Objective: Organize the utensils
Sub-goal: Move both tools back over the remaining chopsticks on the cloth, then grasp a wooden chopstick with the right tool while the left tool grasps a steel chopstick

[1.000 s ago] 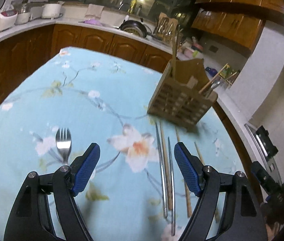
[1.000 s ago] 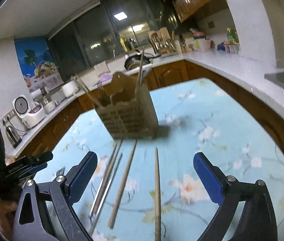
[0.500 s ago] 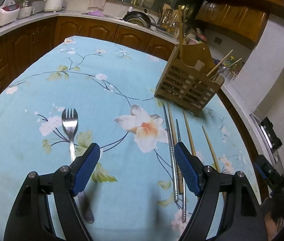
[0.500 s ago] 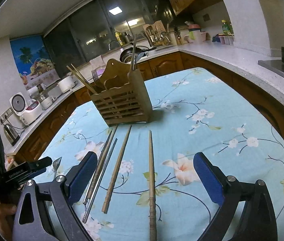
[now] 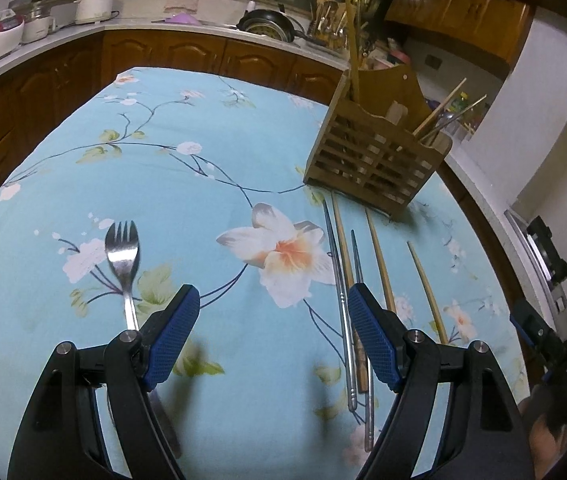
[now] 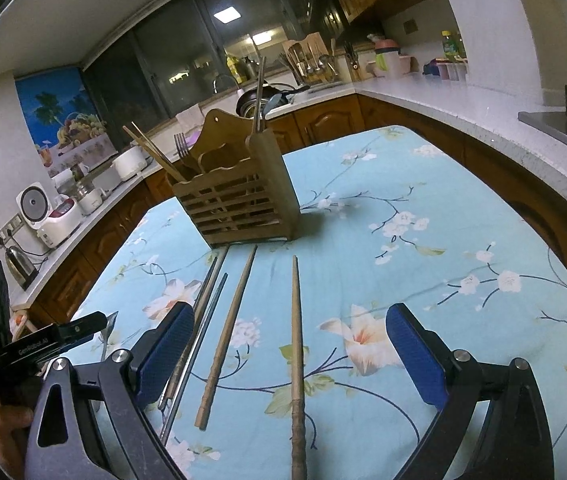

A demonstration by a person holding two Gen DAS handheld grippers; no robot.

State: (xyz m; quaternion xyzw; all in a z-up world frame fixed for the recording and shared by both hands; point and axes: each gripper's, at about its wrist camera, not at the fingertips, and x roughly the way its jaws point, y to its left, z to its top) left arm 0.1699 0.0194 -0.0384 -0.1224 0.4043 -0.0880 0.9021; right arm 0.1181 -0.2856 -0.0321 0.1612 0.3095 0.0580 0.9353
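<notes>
A slatted wooden utensil holder (image 5: pixel 375 160) (image 6: pixel 243 208) stands on the floral blue tablecloth (image 5: pixel 187 176) with chopsticks and a fork in it. In front of it lie several chopsticks, metal ones (image 5: pixel 339 292) (image 6: pixel 199 344) and wooden ones (image 5: pixel 379 256) (image 6: pixel 297 340). A steel fork (image 5: pixel 123 256) lies at the left, its handle running under my left finger. My left gripper (image 5: pixel 271 316) hangs open above the cloth between the fork and the chopsticks. The right gripper (image 6: pixel 289 338) is open too, over a wooden chopstick, not touching it.
Wooden cabinets and a white counter (image 5: pixel 63 36) ring the table, with rice cookers (image 6: pixel 43 212), a pan (image 5: pixel 267 26) and a knife block behind. The other hand's gripper (image 6: pixel 23 352) shows at the right wrist view's left edge. A steel stove edge (image 6: pixel 563 124) lies far right.
Both views have tipped downward slightly and sharpened: the fork and chopsticks now sit higher in the frames, and the holder looks farther off. Both grippers' jaws kept their width.
</notes>
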